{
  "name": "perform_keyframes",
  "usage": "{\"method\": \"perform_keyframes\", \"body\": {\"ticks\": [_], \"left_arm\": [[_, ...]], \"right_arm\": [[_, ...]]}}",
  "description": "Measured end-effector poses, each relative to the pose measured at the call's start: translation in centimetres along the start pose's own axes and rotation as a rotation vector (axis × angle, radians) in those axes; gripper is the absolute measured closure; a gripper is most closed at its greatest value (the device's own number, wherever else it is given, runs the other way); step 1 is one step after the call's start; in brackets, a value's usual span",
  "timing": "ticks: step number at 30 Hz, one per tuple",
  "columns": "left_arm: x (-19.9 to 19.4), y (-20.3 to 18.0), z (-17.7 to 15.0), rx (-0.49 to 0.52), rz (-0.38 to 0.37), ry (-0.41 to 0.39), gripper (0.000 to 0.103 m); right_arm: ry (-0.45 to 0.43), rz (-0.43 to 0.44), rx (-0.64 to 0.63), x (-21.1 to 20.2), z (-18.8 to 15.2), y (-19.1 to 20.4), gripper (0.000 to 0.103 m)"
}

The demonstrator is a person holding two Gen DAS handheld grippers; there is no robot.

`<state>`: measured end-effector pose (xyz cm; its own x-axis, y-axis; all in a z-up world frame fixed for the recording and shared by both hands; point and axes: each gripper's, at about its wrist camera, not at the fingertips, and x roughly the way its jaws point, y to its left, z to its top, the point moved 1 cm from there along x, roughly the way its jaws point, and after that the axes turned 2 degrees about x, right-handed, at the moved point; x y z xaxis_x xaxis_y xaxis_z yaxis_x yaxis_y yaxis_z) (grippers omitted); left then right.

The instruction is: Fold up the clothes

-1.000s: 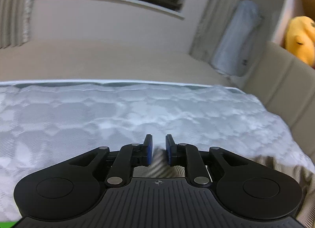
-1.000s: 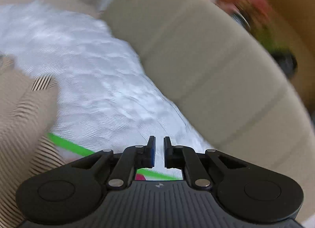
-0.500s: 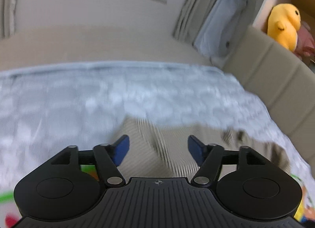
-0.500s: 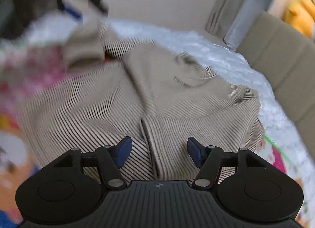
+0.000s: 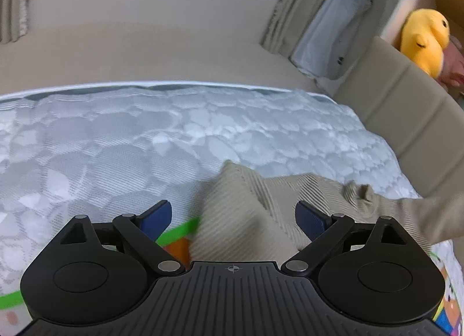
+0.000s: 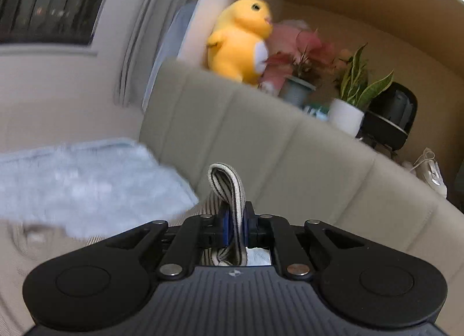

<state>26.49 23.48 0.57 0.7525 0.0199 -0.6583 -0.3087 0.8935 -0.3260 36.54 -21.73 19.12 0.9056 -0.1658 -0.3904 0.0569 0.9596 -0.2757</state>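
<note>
Your left claw (image 5: 233,217) hangs over the bed with its jaws opening wide, the blue pads (image 5: 311,220) clear of the cloth below. Nothing is pinched between them. Under and just ahead of it lies the striped beige sweater (image 5: 249,208), rumpled on the grey-white quilted mattress (image 5: 145,139), one part stretching off toward the right edge of the left wrist view. A green-edged, colourful mat (image 5: 179,230) shows beneath the sweater at the near side of the bed.

Your right claw (image 6: 235,227) is closed tight on a fold of the same sweater (image 6: 229,188); a loop of striped fabric stands up between the blue pads and more hangs below them. That claw faces the padded beige headboard (image 6: 290,147), with a corner of the mattress blurred at the left. On the ledge behind the headboard sit a yellow plush toy (image 6: 240,43), two potted plants (image 6: 351,95) and a dark round appliance (image 6: 391,115).
</note>
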Motion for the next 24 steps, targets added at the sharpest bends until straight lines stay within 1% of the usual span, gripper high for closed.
{"method": "perform_keyframes", "body": {"ticks": [3,5,9,11,14,16,19,22,24], "left_arm": [[-0.2,1.4,0.5,-0.032,0.033,-0.004,0.005],[-0.3,2.0,0.8,-0.038,0.052,0.002,0.005],[-0.6,2.7,0.9,-0.065,0.034,0.012,0.005],[-0.8,2.9,1.1,-0.071,0.025,0.010,0.004],[-1.0,3.2,1.2,-0.088,0.010,0.015,0.004],[-0.9,3.7,1.2,-0.104,0.005,0.021,0.004],[-0.9,4.2,1.3,-0.126,0.004,0.023,0.004],[-1.0,4.8,1.5,-0.147,0.002,0.020,0.003],[-1.0,5.0,1.5,-0.153,0.001,0.019,0.003]], "right_arm": [[-0.009,0.103,0.033,-0.2,0.9,3.0,0.095],[-0.008,0.173,0.043,0.4,0.6,5.7,0.095],[0.003,0.304,0.042,-0.2,-0.4,10.7,0.095],[0.006,0.353,0.035,-0.3,-0.6,13.2,0.094],[0.023,0.405,0.036,0.1,-1.0,16.6,0.094],[0.036,0.429,0.039,0.4,-1.3,18.2,0.094],[0.046,0.440,0.032,0.7,-1.9,20.3,0.092],[0.053,0.459,0.044,0.7,-2.2,21.5,0.087],[0.050,0.471,0.049,0.3,-2.4,22.1,0.082]]}}
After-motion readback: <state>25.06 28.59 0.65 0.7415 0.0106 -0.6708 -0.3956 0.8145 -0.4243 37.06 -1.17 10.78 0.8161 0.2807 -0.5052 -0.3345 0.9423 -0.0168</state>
